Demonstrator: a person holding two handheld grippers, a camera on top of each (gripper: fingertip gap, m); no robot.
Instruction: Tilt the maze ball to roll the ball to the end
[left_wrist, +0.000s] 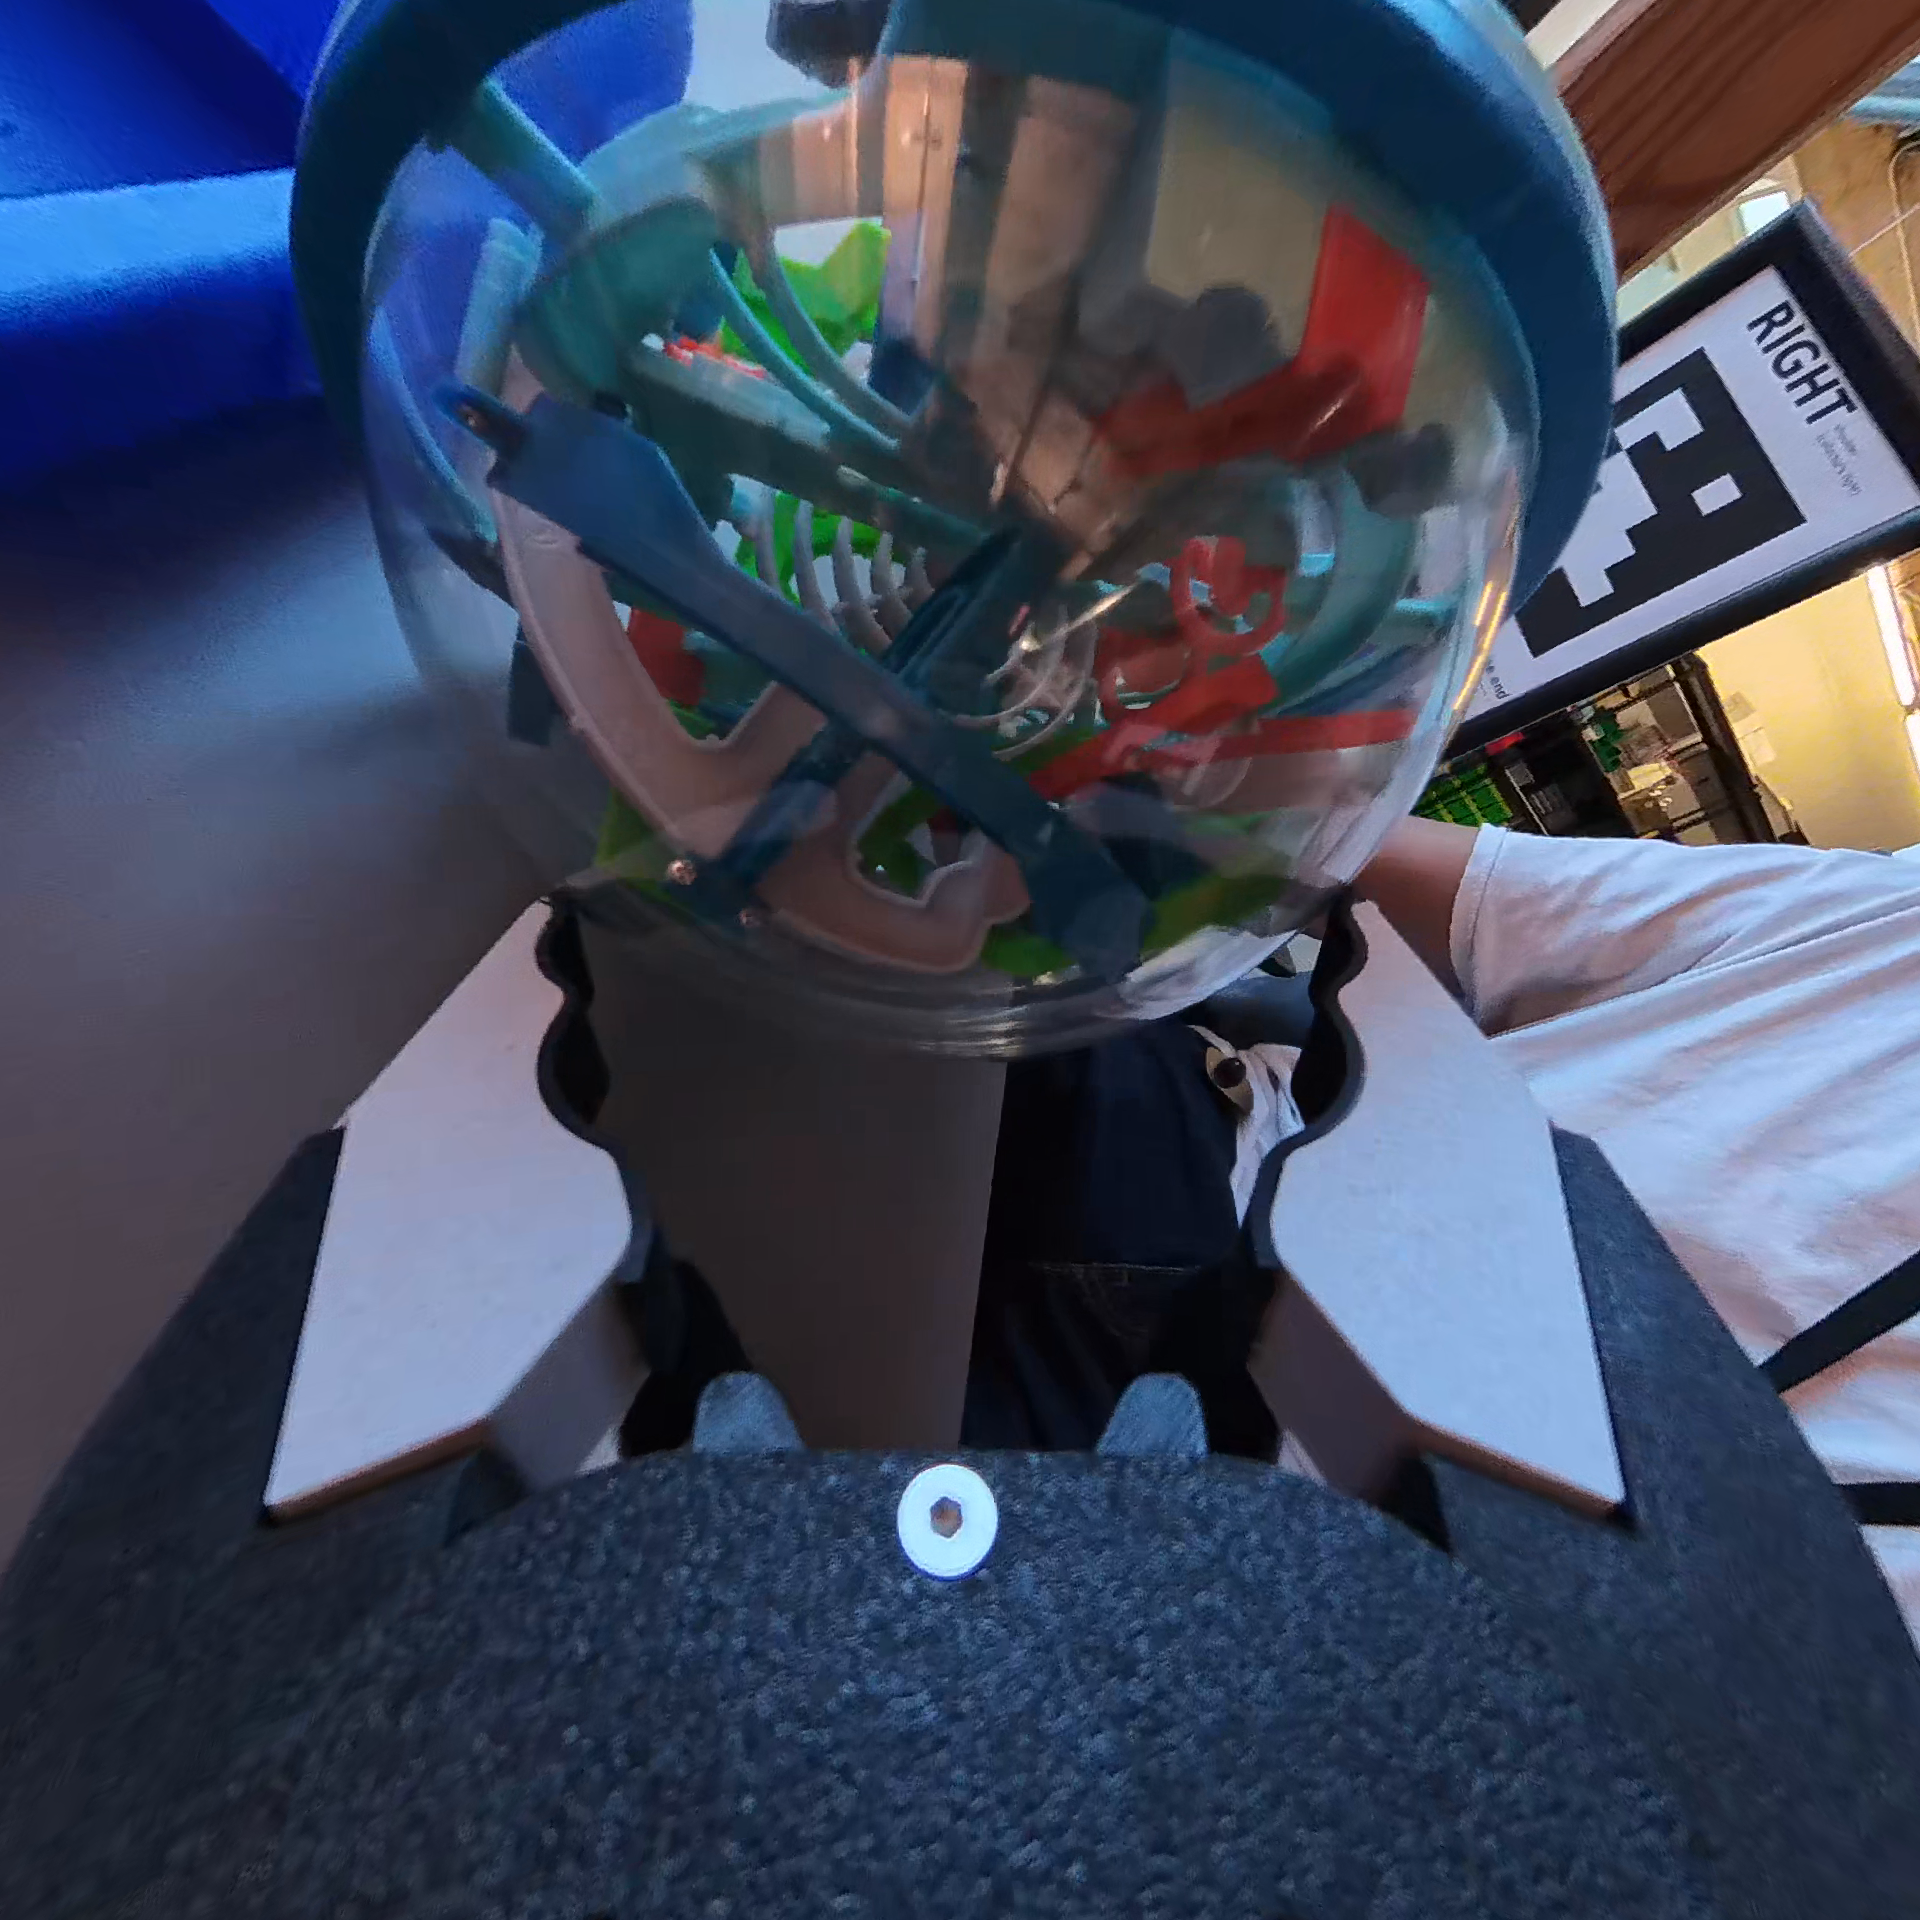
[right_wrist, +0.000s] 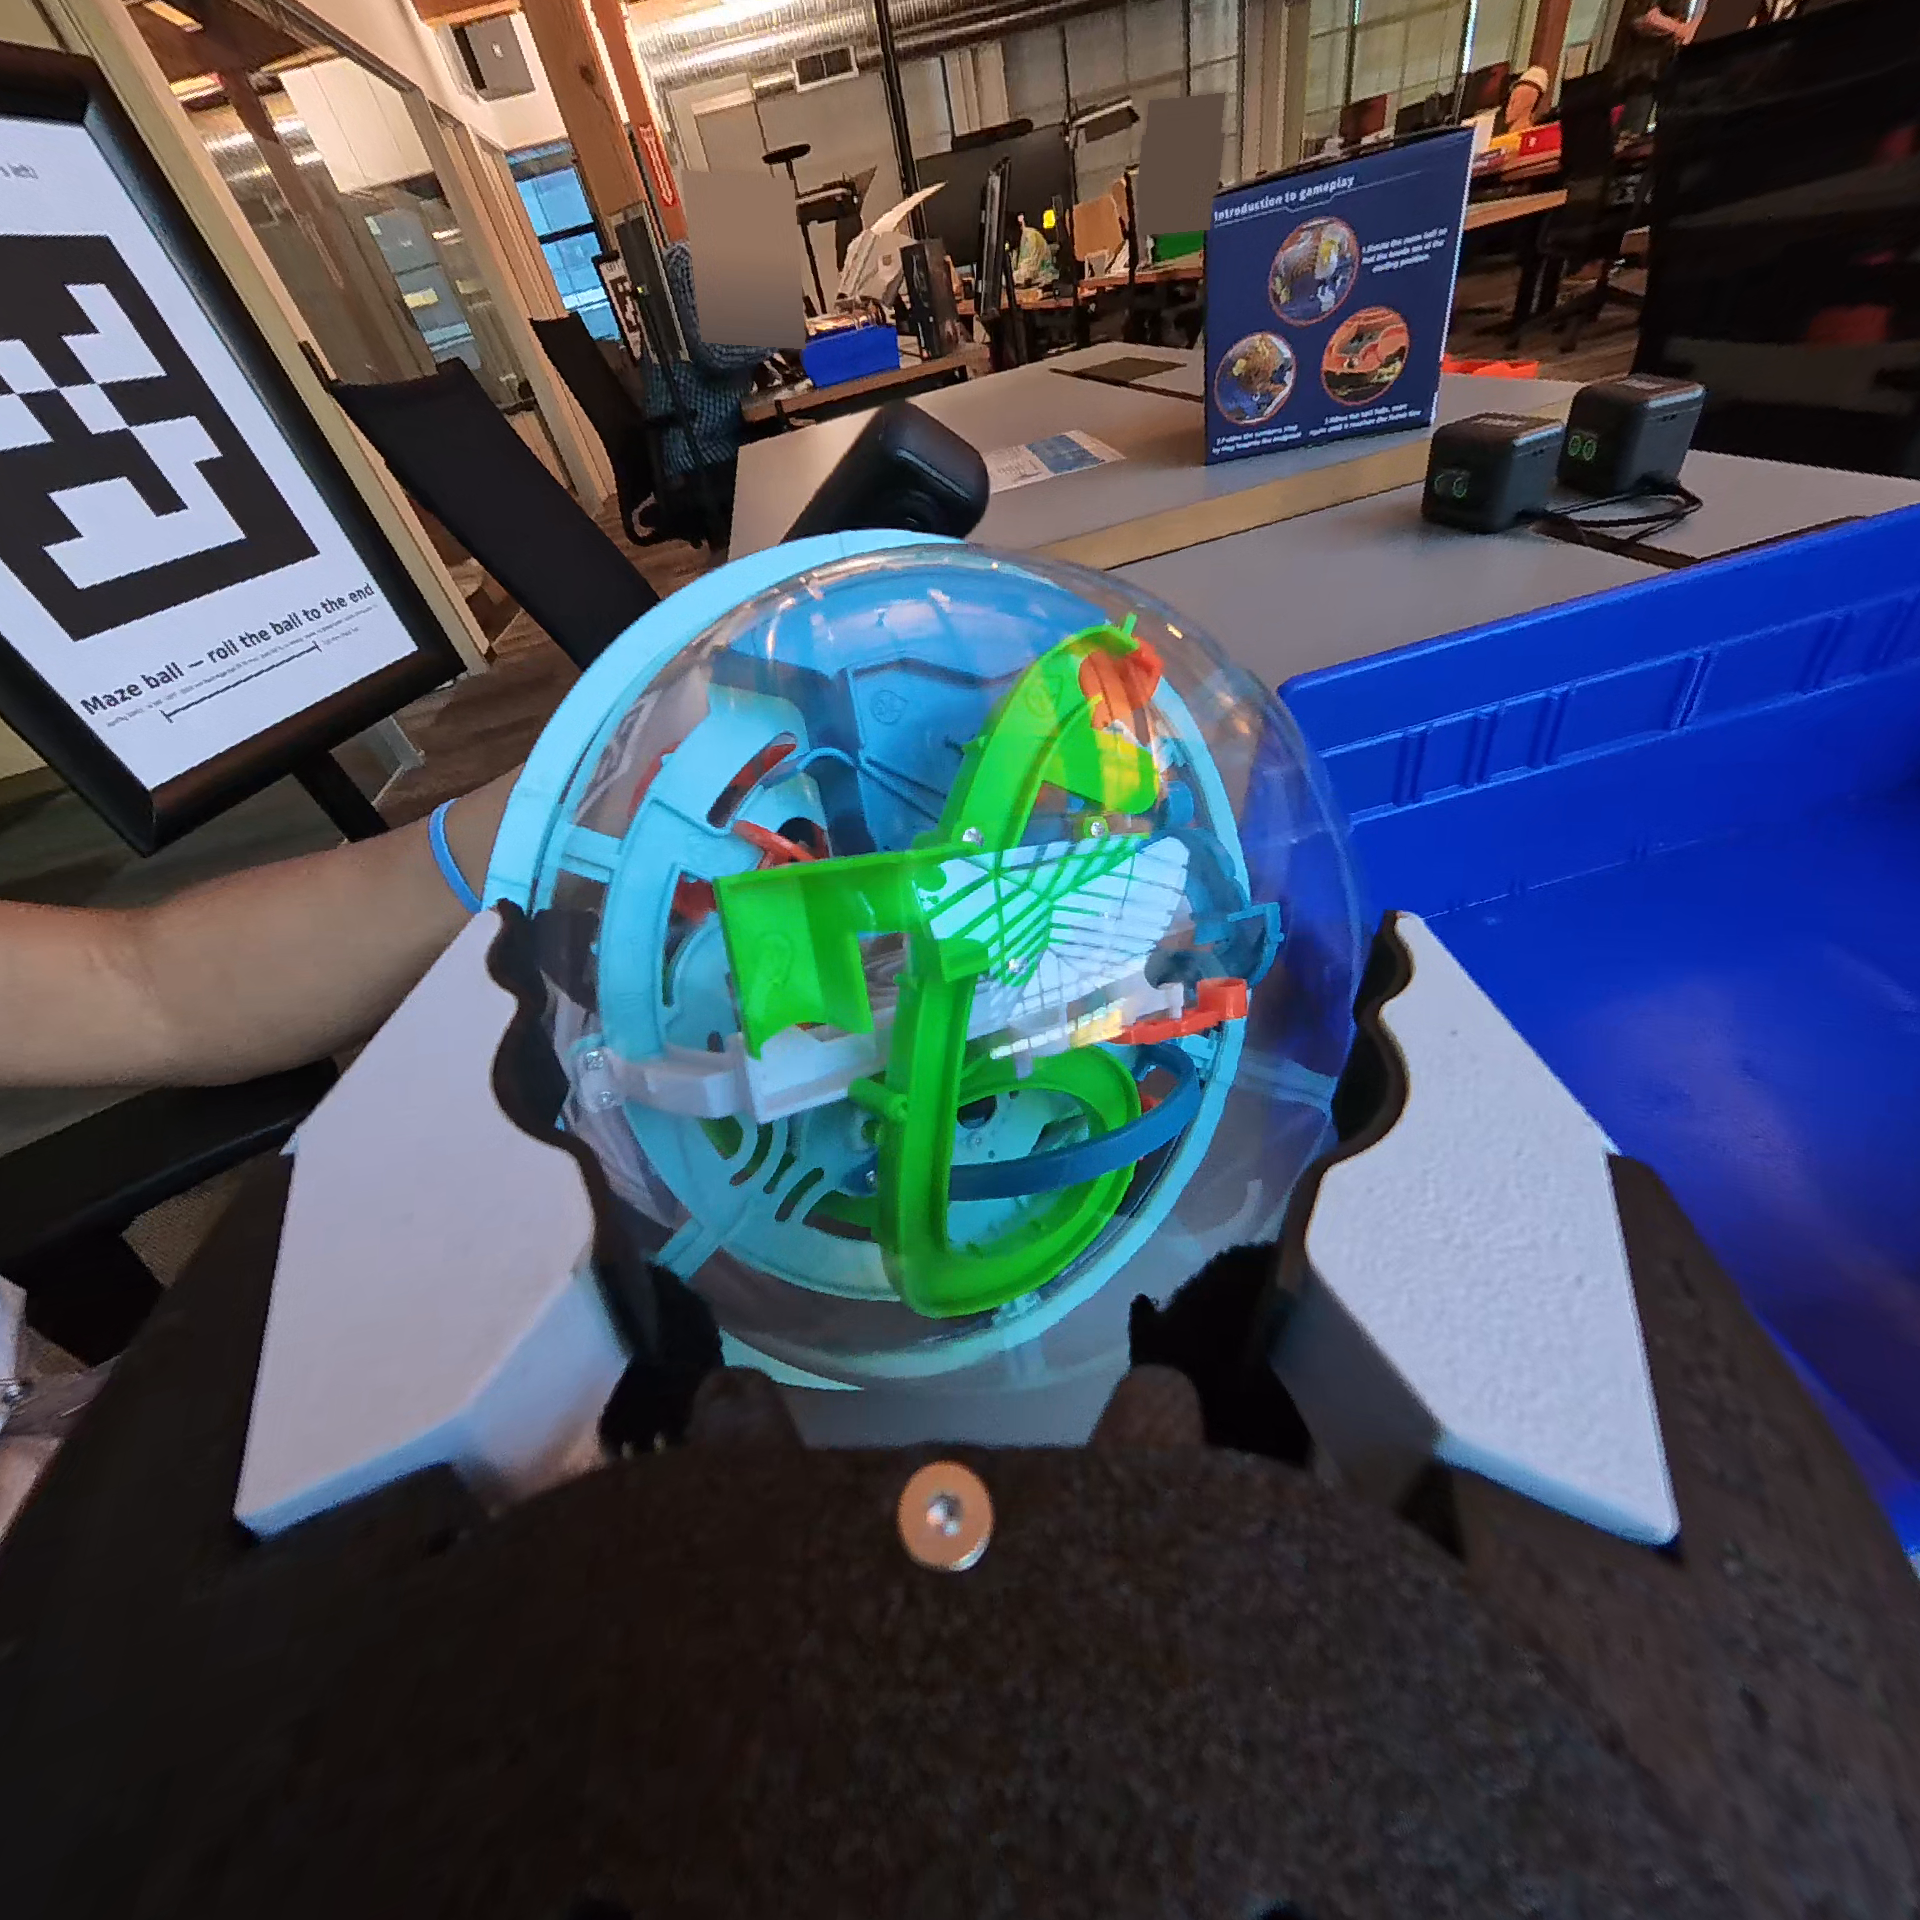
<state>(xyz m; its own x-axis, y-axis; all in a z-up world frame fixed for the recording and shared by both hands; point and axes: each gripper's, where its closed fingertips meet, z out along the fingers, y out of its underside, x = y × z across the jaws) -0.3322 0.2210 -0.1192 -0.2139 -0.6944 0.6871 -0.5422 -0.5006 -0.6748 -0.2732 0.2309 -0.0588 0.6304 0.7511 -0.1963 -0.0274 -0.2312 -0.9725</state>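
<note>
The maze ball (right_wrist: 925, 966) is a clear sphere with a light blue rim and green, red and blue tracks inside. In the right wrist view it sits between my right gripper's (right_wrist: 945, 935) fingers. Both pads touch its sides, and it is held above the grey table (right_wrist: 1195, 582). In the left wrist view the maze ball (left_wrist: 935, 499) fills the upper frame. My left gripper (left_wrist: 951, 925) is spread wide with its fingertips (left_wrist: 566, 956) against the ball's lower side. I cannot make out the small ball inside.
A blue bin (right_wrist: 1662, 831) stands right beside the ball. A framed sign on a stand (right_wrist: 156, 468) is at the left, and a person's forearm (right_wrist: 208, 966) reaches in behind the ball. A blue card (right_wrist: 1340, 301) and two small black boxes (right_wrist: 1558, 457) stand farther back.
</note>
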